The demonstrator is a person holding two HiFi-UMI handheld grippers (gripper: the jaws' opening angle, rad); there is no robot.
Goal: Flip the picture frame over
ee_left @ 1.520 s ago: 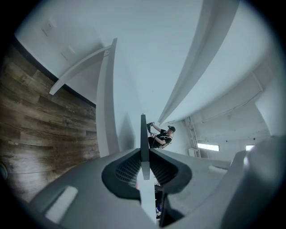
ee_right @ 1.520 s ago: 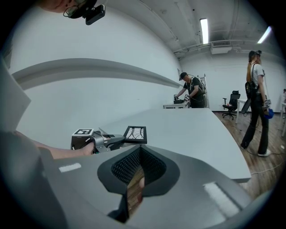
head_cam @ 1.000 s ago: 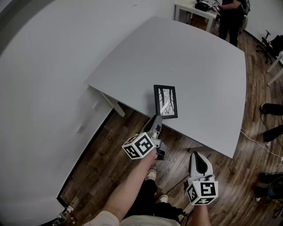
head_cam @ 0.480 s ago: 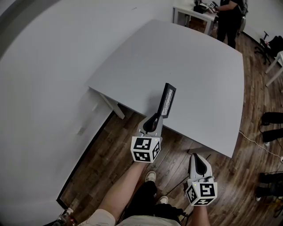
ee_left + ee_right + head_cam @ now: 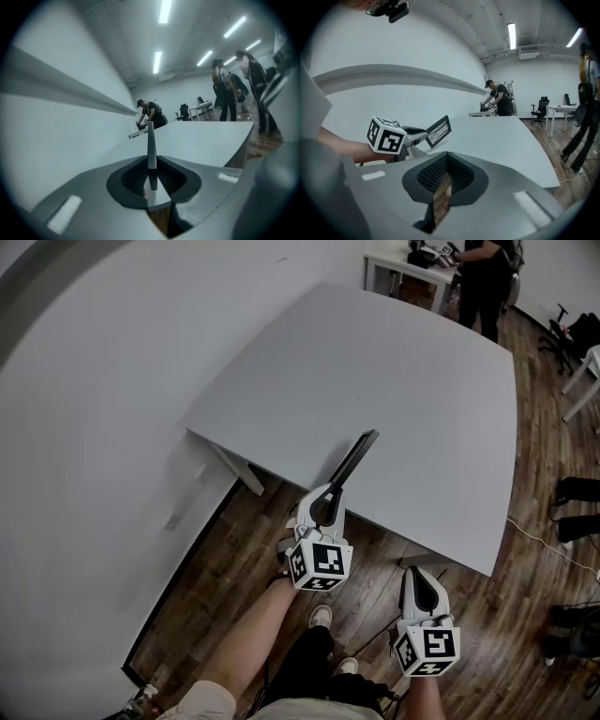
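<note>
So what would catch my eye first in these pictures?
A dark picture frame, held tilted over the near edge of the big grey table and pinched in the left gripper. The right gripper hangs empty over the wooden floor, off the table.

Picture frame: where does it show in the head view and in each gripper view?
Head view: picture frame at centre, tilted up, in the left gripper.
Left gripper view: dead centre, edge-on, clamped between the jaws.
Right gripper view: left of centre, beyond the left gripper.
Shared landmark: the grey table.
</note>
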